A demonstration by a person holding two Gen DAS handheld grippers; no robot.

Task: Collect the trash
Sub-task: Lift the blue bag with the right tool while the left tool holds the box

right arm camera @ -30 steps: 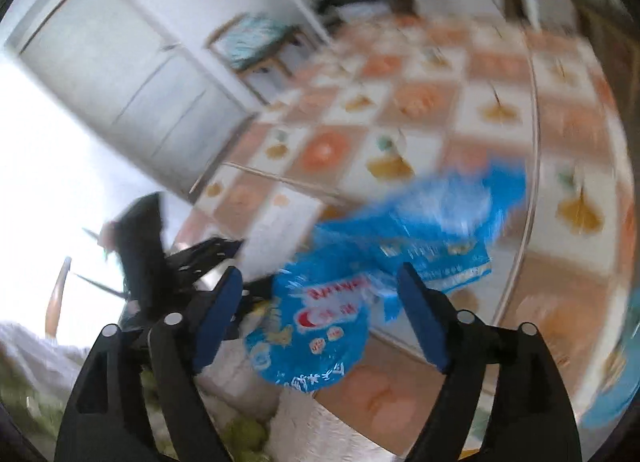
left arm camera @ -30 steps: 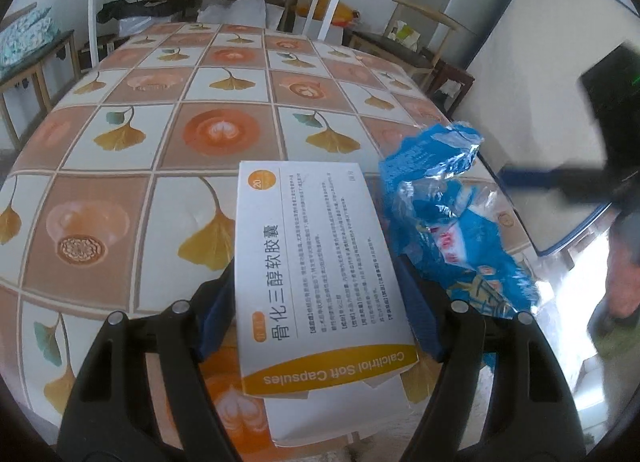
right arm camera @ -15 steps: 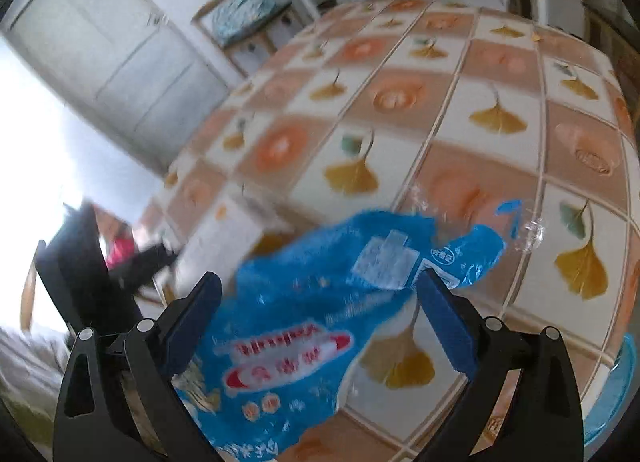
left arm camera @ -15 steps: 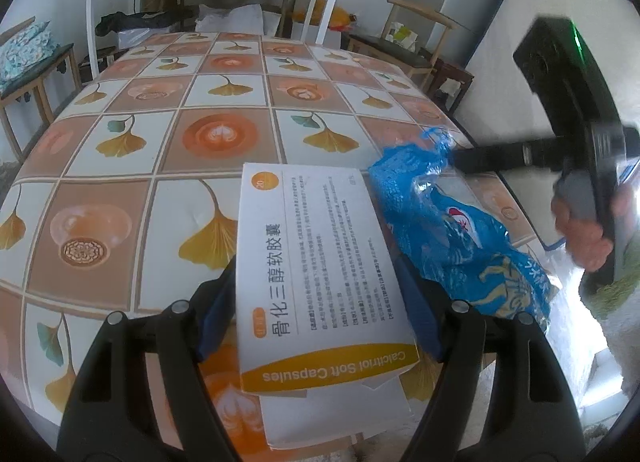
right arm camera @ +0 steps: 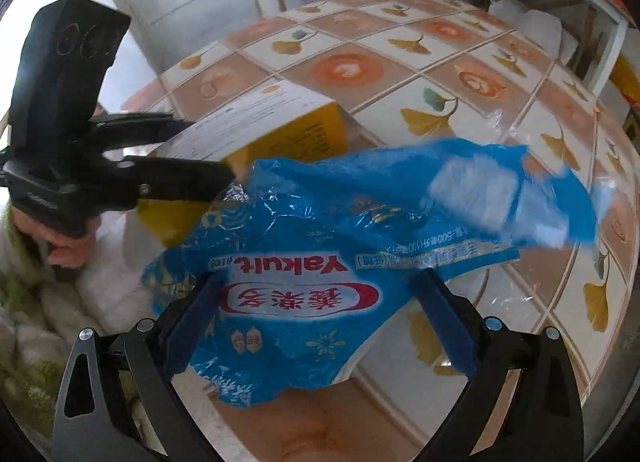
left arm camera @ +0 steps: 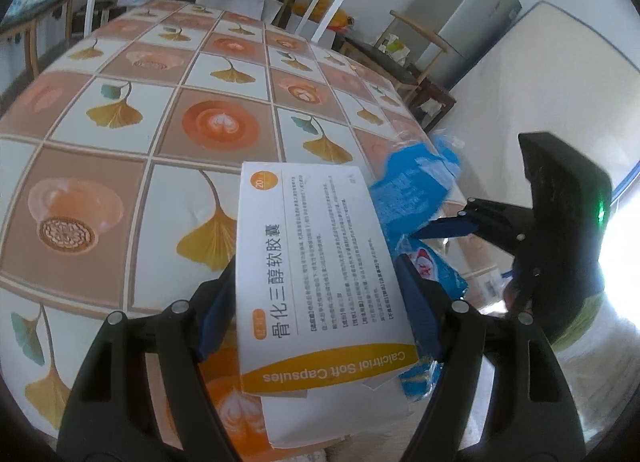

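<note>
— Two bits of trash, then; what carries them?
— A counter [left arm camera: 224, 110] under a tiled ginkgo-leaf cloth, the biggest thing in view. Both pieces sit at its near edge.
— And the blue one?
— The crumpled blue Yakult wrapper [right arm camera: 320, 230] lies between the fingers of the right hand-held gripper [right arm camera: 316, 322]. Its jaws have just been opening and stand wide; the pads do not press on the plastic.
— The box?
— The white-and-orange capsule box [left arm camera: 316, 274] is just beside the wrapper, clamped across its width by the left hand-held gripper [left arm camera: 316, 318]; the near end overhangs the counter's edge
</note>
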